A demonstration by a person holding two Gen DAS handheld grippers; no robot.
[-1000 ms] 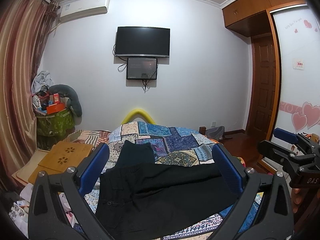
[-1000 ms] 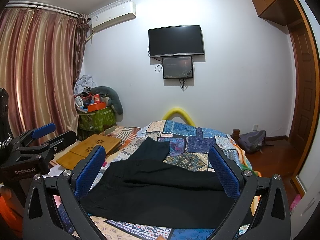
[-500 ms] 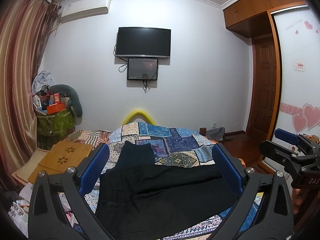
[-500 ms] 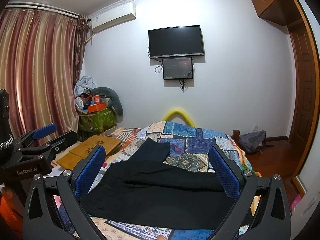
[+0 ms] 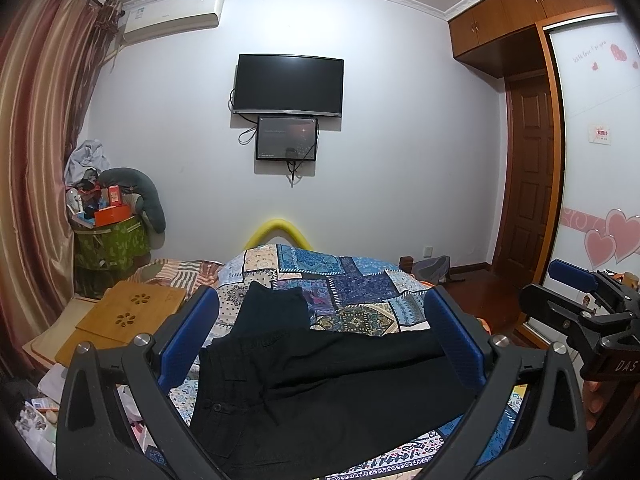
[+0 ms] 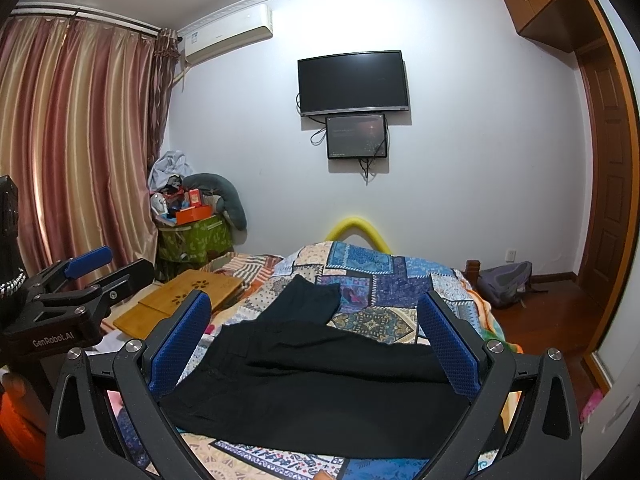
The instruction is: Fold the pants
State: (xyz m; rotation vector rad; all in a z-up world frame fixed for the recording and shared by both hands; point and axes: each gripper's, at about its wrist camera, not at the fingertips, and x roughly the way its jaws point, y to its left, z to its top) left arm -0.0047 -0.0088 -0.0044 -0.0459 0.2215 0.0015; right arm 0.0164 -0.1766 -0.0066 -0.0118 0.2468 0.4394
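We hold the left tongs (image 5: 320, 336) and right tongs (image 6: 314, 332) spread wide and empty above the bed (image 5: 360, 280). The black pants (image 5: 328, 384) lie spread across its patchwork quilt (image 6: 372, 272), one leg angled toward the far wall.

TV (image 5: 288, 84) on wall w/ small screen (image 5: 286, 138) just below. AC (image 5: 172, 16) top left, curtain (image 5: 36, 140) beside it. Patchwork quilt (image 5: 340, 280) on bed; wood tray (image 5: 128, 312) at left; green bin (image 5: 112, 240) in corner.
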